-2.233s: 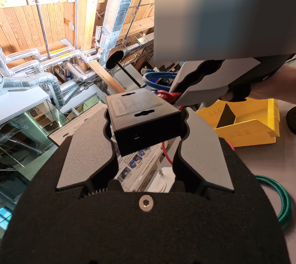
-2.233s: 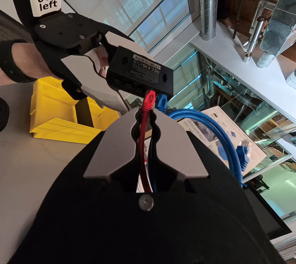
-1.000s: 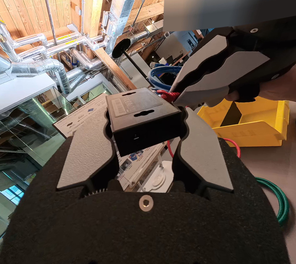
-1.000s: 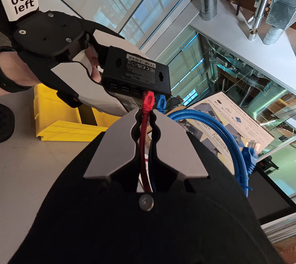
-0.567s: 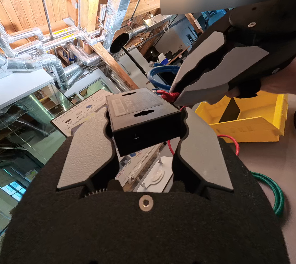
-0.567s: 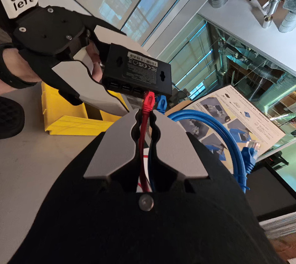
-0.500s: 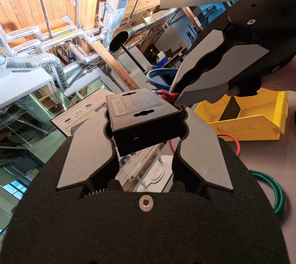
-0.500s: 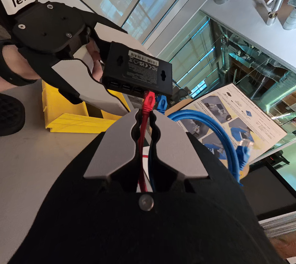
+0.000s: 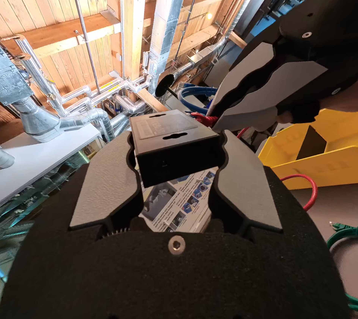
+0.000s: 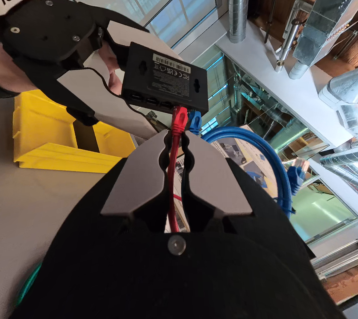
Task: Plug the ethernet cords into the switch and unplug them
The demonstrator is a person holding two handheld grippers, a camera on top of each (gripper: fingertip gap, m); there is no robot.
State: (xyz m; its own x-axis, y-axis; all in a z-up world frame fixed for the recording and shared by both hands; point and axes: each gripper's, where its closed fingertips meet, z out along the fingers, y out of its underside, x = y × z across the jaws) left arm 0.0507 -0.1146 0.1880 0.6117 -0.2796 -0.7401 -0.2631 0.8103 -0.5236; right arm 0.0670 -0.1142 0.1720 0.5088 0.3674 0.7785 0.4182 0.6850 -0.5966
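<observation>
The left gripper (image 9: 175,147) clamped the black switch (image 9: 174,141) at frame centre, lifted off the table. The right gripper (image 10: 176,132) pinched the red cord (image 10: 174,156), its plug (image 10: 180,116) at the switch's port beside the blue plug (image 10: 195,119).

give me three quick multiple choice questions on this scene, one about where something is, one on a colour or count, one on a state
1. Where is the switch?
A. in the yellow bin
B. between the left gripper's fingers
C. flat on the table

2. How many cords show a connector at its ports?
A. one
B. two
C. four

3. What is the right gripper doing?
A. shut on the red cord
B. open, empty
C. holding the blue cord

Key: B, the left gripper clamps its sides; B, red cord and blue cord connectors sit there; A, its fingers close on the red cord just behind the connector.
</observation>
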